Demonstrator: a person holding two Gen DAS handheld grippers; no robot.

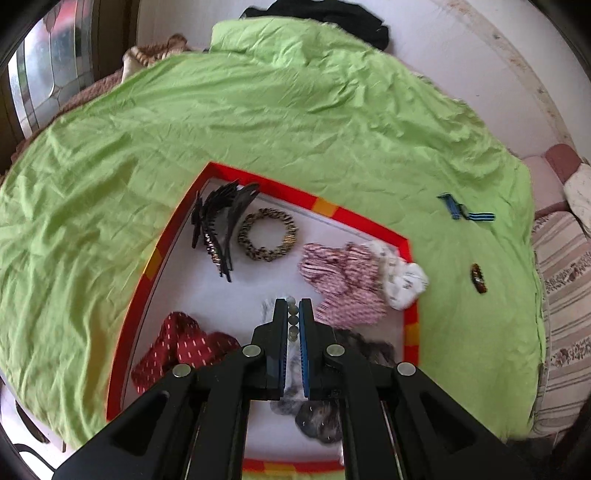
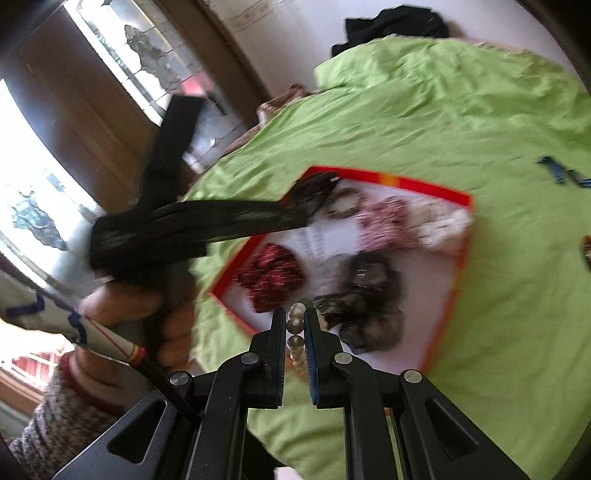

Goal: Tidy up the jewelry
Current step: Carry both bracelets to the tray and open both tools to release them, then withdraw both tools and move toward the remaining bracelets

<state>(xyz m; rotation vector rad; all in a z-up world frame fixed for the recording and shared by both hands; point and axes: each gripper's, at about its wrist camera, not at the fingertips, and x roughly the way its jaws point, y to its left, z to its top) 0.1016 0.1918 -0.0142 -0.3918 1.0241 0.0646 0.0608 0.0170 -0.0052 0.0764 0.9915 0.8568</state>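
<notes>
A red-rimmed box (image 1: 364, 219) with a white floor lies on a green sheet. It holds a black claw clip (image 1: 218, 225), a leopard scrunchie (image 1: 266, 234), a pink striped scrunchie (image 1: 341, 280), a white one (image 1: 404, 280), a dark red one (image 1: 177, 347) and a grey furry one (image 1: 317, 421). My left gripper (image 1: 293, 312) is shut on a string of round beads (image 1: 293, 319) above the box floor. My right gripper (image 2: 295, 321) is shut on a string of clear beads (image 2: 295, 334) above the box's near corner (image 2: 229, 306). The left gripper's body (image 2: 192, 225) crosses the right wrist view.
A blue striped hair clip (image 1: 463, 212) and a small brown clip (image 1: 478, 278) lie on the sheet (image 1: 258, 110) right of the box. Black clothing (image 1: 332, 18) lies at the far end. A patterned cushion (image 1: 561, 295) is at the right, windows (image 2: 140, 48) at the left.
</notes>
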